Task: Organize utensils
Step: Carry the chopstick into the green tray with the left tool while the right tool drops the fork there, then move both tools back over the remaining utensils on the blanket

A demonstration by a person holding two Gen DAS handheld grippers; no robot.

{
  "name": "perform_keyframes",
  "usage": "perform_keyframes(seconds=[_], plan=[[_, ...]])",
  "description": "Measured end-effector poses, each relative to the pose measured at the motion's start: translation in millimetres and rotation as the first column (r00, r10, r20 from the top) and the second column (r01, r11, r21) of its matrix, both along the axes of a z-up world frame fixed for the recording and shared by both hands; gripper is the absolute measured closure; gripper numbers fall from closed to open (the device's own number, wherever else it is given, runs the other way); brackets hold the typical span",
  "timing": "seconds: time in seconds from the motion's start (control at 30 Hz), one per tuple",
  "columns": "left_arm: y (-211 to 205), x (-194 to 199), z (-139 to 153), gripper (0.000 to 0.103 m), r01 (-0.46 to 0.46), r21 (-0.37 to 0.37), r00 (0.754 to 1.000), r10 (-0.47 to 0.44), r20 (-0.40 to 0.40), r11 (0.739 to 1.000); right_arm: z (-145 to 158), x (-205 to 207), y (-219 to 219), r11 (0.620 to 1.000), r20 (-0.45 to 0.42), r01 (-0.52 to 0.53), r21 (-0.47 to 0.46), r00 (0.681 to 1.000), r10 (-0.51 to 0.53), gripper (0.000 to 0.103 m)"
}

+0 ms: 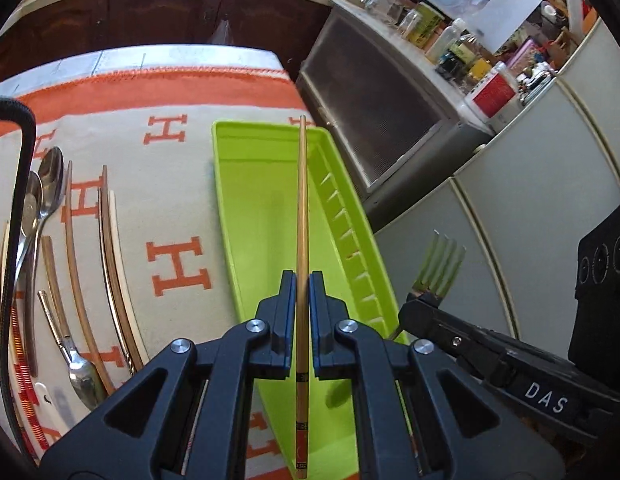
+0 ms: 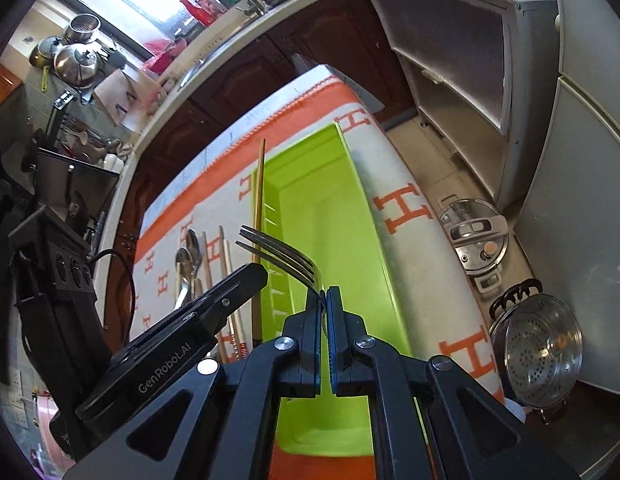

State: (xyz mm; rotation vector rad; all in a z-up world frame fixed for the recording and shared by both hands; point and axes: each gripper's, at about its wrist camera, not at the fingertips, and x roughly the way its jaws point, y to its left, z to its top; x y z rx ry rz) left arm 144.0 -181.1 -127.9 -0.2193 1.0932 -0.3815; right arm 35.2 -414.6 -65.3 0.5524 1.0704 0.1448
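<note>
My left claw point(image 1: 303, 280) is clamped on a single wooden chopstick point(image 1: 301, 216), which runs straight out ahead between the fingers, its decorated butt trailing back under the claw. Directly below and ahead of it lies the lime-green tray point(image 1: 230, 184), with its ribbed slot wall off to the claw's right. My right claw point(image 2: 325, 300) is pinched tight on the neck of a metal fork point(image 2: 286, 254), tines reaching forward and to the left, hanging above the same tray

Off to the left claw's left, on the orange-lettered cloth point(image 1: 178, 264), the remaining utensils wait: two spoons point(image 1: 46, 192), more chopsticks point(image 1: 106, 256) and a further metal utensil point(image 1: 70, 352) nearer me; I cannot tell what kind it is

I judge this to be the carrying-over step: both claws are loaded and hovering over the tray, nothing set down yet, and the tray floor looks bare. Next I need to lower the chopstick along the tray's length, keeping it level so its far tip clears the end wall, then part the fingers. The fork should go down beside it without the two claws, already close together, knocking each other
</note>
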Motion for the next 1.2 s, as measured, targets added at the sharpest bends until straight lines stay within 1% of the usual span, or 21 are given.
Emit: perform_keyframes(seconds=[0.13,0.17,0.2,0.23,0.27,0.3,0.33,0.4,0.47,0.57,0.67,0.77,0.8,0.9,1.0,1.2], plan=[[2.1,7.7,-19.5,0.099,-0.007,0.026,0.999,0.009,-0.054,1.000,-11.4,11.3,10.9,1.000,-0.048,-0.001,-0.026,0.999,0.000,0.098],[3.0,8.4,-23.5,0.099,0.000,0.035,0.997,0.002,-0.072,0.999,-14.5,13.2,15.7,0.999,-0.057,-0.002,-0.033,0.998,0.000,0.092],[4.3,8.3,-25.5,0.098,0.015,0.025,0.996,-0.012,-0.085,1.000,-16.3,12.9,17.7,0.999,-0.064,-0.002,-0.040,0.998,0.000,0.083],[6.1,7.3,-26.1,0.097,0.028,0.015,0.995,-0.026,-0.099,0.999,-17.4,13.3,20.3,0.999,-0.068,-0.002,-0.047,0.998,-0.001,0.077],[9.4,4.7,-25.5,0.097,0.039,0.004,0.994,-0.038,-0.104,0.999,-19.3,15.9,23.9,0.999,-0.070,-0.001,-0.053,0.998,-0.003,0.067],[12.0,2.9,-23.6,0.096,0.044,0.000,0.994,-0.044,-0.101,0.999,-19.4,14.0,25.0,0.998,-0.069,0.004,-0.065,0.998,-0.009,0.065],[15.1,0.5,-20.4,0.096,0.050,-0.004,0.994,-0.050,-0.096,0.999,-27.0,17.2,36.9,0.997,-0.068,0.006,-0.075,0.998,-0.011,0.065],[22.5,-6.2,-11.1,0.096,0.043,0.041,0.996,-0.040,-0.079,0.998,-28.4,18.3,47.7,0.998,-0.068,-0.010,-0.061,0.998,0.005,0.065],[32.7,-13.1,-2.4,0.096,0.036,0.089,0.998,-0.032,-0.047,0.995,-38.2,11.3,57.0,0.998,-0.059,-0.035,-0.054,0.998,0.031,0.065],[51.4,-23.4,10.8,0.096,0.019,0.122,0.999,-0.016,-0.029,0.992,-46.1,19.2,78.7,0.994,-0.051,-0.072,-0.080,0.996,0.068,0.065],[78.1,-26.9,14.3,0.096,-0.022,0.125,0.999,0.026,-0.036,0.992,-57.3,28.7,93.8,0.986,-0.044,-0.097,-0.134,0.995,0.092,0.066],[111.5,-32.0,16.8,0.096,-0.073,0.115,0.996,0.078,-0.042,0.991,-67.0,31.7,105.4,0.973,-0.051,-0.130,-0.189,0.991,0.122,0.068],[120.8,-34.1,17.8,0.096,-0.070,0.120,0.996,0.075,-0.040,0.990,-68.8,30.8,109.8,0.970,-0.058,-0.144,-0.193,0.989,0.136,0.068],[153.7,-37.2,22.7,0.096,-0.132,0.128,0.991,0.136,-0.021,0.983,-80.4,41.7,120.3,0.964,-0.062,-0.164,-0.211,0.986,0.154,0.071],[182.2,-41.1,26.8,0.096,-0.185,0.133,0.982,0.188,-0.006,0.974,-81.2,45.3,128.0,0.955,-0.062,-0.168,-0.244,0.985,0.158,0.071],[222.7,-46.2,32.5,0.096,-0.259,0.157,0.966,0.260,0.015,0.953,-83.4,51.7,146.8,0.948,-0.066,-0.190,-0.253,0.982,0.179,0.071]])
